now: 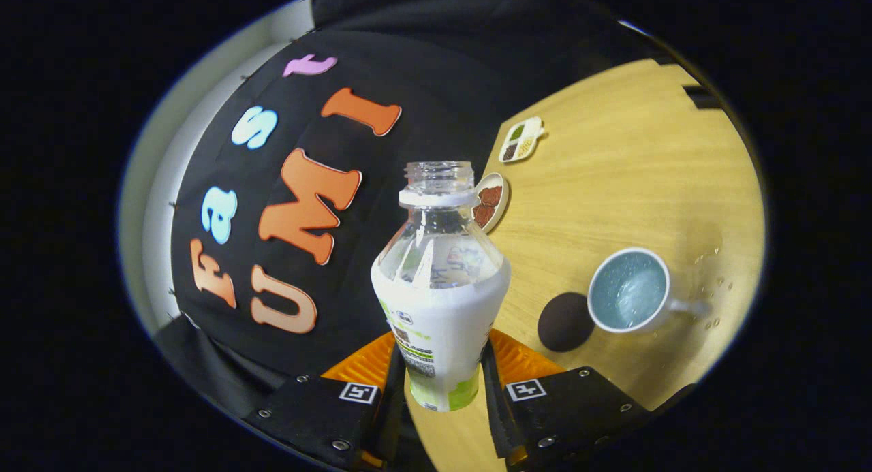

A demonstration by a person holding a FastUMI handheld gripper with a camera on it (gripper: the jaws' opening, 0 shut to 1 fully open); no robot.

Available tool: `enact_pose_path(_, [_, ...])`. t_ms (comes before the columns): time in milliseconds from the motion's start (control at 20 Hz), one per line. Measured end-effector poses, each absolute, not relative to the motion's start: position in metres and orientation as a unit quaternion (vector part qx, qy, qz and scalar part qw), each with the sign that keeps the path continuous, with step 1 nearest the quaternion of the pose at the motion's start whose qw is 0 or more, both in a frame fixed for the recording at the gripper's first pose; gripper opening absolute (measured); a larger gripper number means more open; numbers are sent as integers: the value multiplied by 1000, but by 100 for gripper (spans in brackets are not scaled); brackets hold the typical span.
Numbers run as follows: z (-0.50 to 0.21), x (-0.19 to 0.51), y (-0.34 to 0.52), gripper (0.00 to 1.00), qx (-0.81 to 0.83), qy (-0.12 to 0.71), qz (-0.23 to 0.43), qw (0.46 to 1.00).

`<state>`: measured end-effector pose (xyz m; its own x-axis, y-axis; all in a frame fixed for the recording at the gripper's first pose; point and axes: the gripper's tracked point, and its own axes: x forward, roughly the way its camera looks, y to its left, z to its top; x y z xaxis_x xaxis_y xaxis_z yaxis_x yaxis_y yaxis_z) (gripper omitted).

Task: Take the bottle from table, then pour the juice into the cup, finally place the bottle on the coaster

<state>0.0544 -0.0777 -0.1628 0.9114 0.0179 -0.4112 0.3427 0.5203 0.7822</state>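
Two jaws of our gripper (441,380) clamp the uncapped bottle (439,288) low on its body, tilted above the counter (633,165), well apart from the cup (628,290). Droplets, probably spill, lie beside it; tipping too early would miss. Coaster (565,321) touches the cup.

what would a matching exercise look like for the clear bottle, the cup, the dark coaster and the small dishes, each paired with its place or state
Things:
1. clear plastic bottle with white label
2. pale blue cup with white rim
3. dark round coaster
4. two small snack dishes

Places or states:
A. flat on the wooden table, touching nothing
B. beyond the bottle, at the table edge
C. uncapped, clamped between the gripper fingers
D. beside the coaster, spilled drops nearby

Pairs: 1-C, 2-D, 3-A, 4-B
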Motion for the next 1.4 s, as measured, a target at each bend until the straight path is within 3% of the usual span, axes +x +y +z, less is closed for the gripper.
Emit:
enact_pose_path(300, [-142, 61, -118, 54, 232, 181, -151, 944])
enact_pose_path(500, [-126, 80, -119, 54, 90, 170, -168, 967])
enact_pose_path(750, [-160, 96, -111, 54, -10, 184, -180, 966])
enact_pose_path(1400, [-256, 106, -91, 58, -12, 242, -163, 956])
